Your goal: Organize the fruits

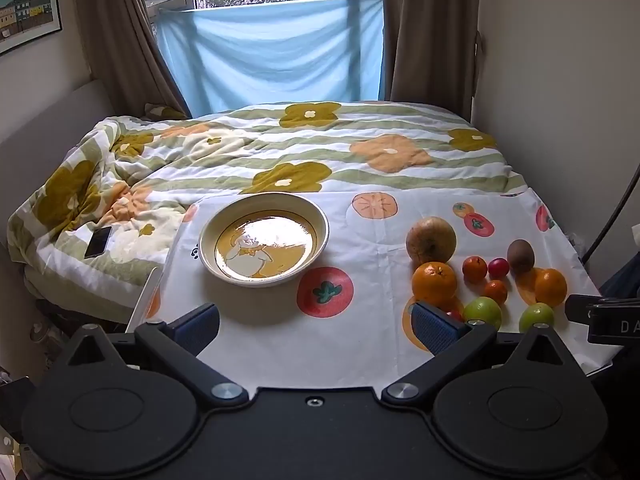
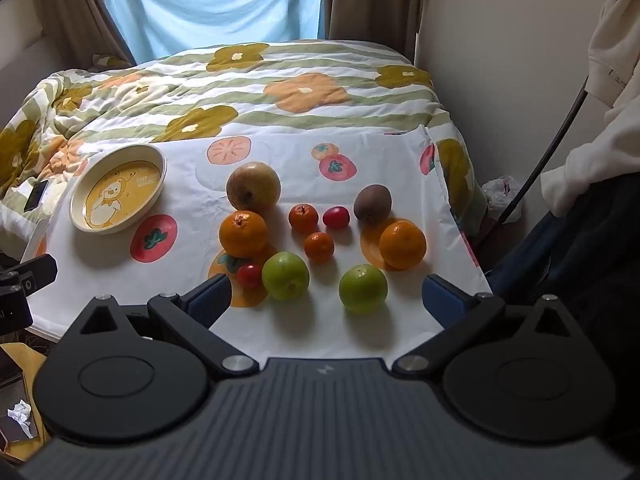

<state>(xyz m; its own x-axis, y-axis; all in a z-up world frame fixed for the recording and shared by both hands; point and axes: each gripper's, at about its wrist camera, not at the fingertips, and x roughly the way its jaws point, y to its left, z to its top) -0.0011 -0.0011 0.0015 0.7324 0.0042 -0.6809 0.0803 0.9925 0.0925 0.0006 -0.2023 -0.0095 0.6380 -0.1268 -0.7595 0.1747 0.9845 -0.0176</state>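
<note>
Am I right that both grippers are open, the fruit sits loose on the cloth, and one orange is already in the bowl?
Not quite: the bowl holds no fruit, as the right wrist view shows. Both oranges lie on the cloth with the other fruit. The rest stands: left gripper and right gripper are open.

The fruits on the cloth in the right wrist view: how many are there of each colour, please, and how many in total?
Orange, large: 2
Orange, small: 2
Green: 2
Red, small: 2
Yellow-brown, large: 1
Brown: 1
Total: 10 fruits; none is in the bowl.
</note>
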